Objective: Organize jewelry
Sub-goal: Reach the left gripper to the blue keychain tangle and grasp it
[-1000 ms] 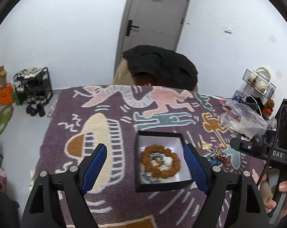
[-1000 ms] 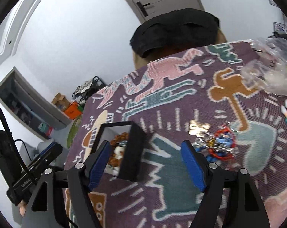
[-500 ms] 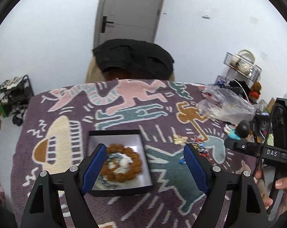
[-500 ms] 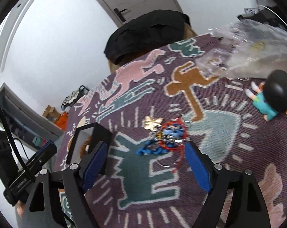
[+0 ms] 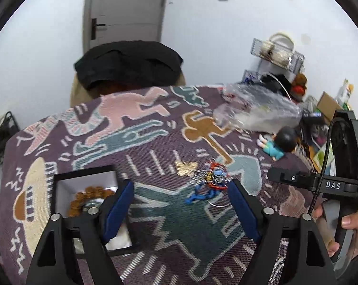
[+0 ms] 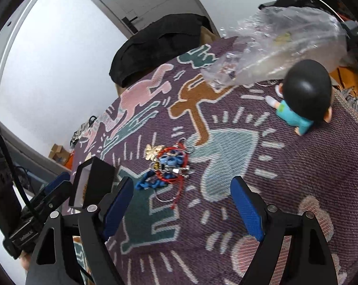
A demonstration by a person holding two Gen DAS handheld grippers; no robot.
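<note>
A tangled jewelry pile (image 5: 211, 178) (image 6: 171, 163) of red, blue and silver pieces lies mid-cloth, with a gold butterfly piece (image 5: 186, 166) and a blue bead bracelet (image 5: 198, 196) at its edges. A black box (image 5: 88, 182) (image 6: 100, 175) with white lining holds a brown bead bracelet (image 5: 88, 193). My left gripper (image 5: 180, 187) hovers just short of the pile. Its jaws are closing, with nothing gripped between them, and its left finger overlaps the box. My right gripper (image 6: 182, 182) is open and empty, with the pile just beyond its tips.
A patterned woven cloth (image 5: 155, 142) covers the table. A doll in teal (image 5: 278, 142) (image 6: 302, 95) and a crumpled clear plastic bag (image 5: 257, 111) (image 6: 281, 38) lie at the far right. A black garment (image 5: 129, 64) drapes over a chair behind the table. A hand (image 5: 352, 225) holds the right gripper's handle.
Both grippers have swung right across the cloth. In the left wrist view the box went from centre to far left, and the jewelry pile now sits ahead of the fingertips. The doll came into view.
</note>
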